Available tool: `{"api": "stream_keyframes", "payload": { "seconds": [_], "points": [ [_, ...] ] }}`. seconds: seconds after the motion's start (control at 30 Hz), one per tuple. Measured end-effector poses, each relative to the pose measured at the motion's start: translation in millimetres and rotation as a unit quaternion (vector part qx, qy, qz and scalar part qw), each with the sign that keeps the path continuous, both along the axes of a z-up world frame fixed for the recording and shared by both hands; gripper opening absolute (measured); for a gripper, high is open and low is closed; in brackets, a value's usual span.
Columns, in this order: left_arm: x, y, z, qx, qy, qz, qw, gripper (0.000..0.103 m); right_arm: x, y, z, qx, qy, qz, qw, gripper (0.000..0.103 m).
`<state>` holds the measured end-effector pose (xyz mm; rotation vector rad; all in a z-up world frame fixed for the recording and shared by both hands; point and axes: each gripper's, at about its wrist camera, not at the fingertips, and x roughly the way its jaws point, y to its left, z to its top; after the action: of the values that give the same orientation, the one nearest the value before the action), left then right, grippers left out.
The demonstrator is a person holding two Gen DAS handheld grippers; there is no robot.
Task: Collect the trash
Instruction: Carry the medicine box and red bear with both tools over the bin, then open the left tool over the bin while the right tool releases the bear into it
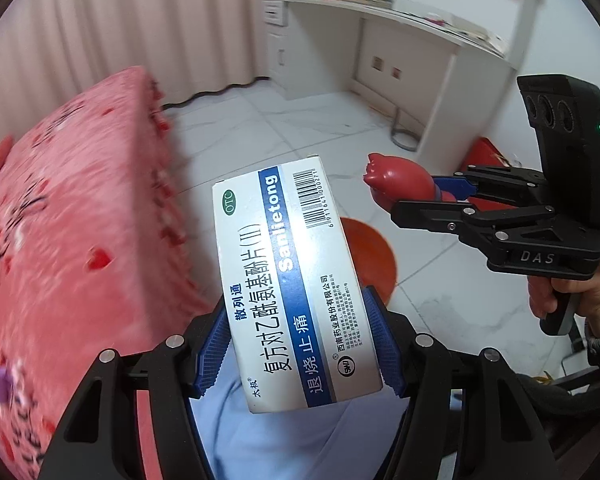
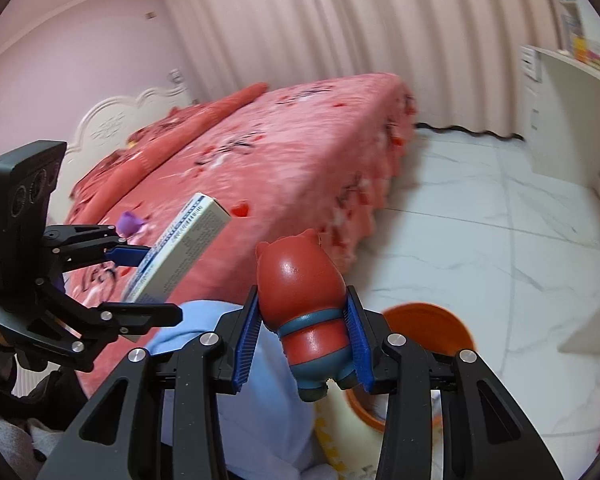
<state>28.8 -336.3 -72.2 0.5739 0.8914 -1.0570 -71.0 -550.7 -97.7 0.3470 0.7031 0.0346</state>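
My left gripper (image 1: 296,344) is shut on a white and blue medicine box (image 1: 288,280), held in the air beside the bed. The box also shows in the right wrist view (image 2: 180,252), in the left gripper (image 2: 148,280). My right gripper (image 2: 304,344) is shut on a red pig figurine (image 2: 304,300) with a blue band. That figurine shows in the left wrist view (image 1: 400,184), in the right gripper (image 1: 432,196). An orange bin (image 2: 428,320) stands on the floor below both grippers; it also shows in the left wrist view (image 1: 372,260).
A bed with a pink and red cover (image 2: 268,160) fills the left side. A small purple object (image 2: 130,224) lies on it. A white desk (image 1: 384,32) stands at the far wall. A light blue cloth (image 2: 236,400) is below the grippers. White tiled floor (image 2: 480,220) lies to the right.
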Motion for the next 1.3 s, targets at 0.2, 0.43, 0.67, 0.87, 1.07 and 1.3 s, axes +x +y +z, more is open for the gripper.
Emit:
{"api": "stream_keyframes", "payload": {
  "seconds": [0.2, 0.43, 0.67, 0.87, 1.07, 1.3],
  "points": [
    [4, -43, -19, 0.014, 0.016, -0.036, 0.9991, 0.064, -17, -45, -23, 0.003, 0.023, -0.054, 0.998, 0.041],
    [12, -80, -44, 0.032, 0.037, -0.058, 0.9972, 0.064, -10, -74, -54, 0.013, 0.049, -0.083, 0.995, 0.041],
    [24, -113, -68, 0.043, 0.068, -0.06, 0.995, 0.064, -2, -95, -78, 0.034, 0.064, -0.11, 0.991, 0.041],
    [26, -133, -89, 0.065, 0.085, -0.066, 0.9921, 0.064, 1, -104, -94, 0.043, 0.079, -0.116, 0.989, 0.041],
    [27, -146, -108, 0.086, 0.089, -0.061, 0.9904, 0.077, 4, -108, -105, 0.052, 0.088, -0.122, 0.987, 0.041],
    [32, -145, -112, 0.092, 0.086, -0.047, 0.991, 0.087, 12, -107, -112, 0.056, 0.096, -0.117, 0.987, 0.041]
  ]
}}
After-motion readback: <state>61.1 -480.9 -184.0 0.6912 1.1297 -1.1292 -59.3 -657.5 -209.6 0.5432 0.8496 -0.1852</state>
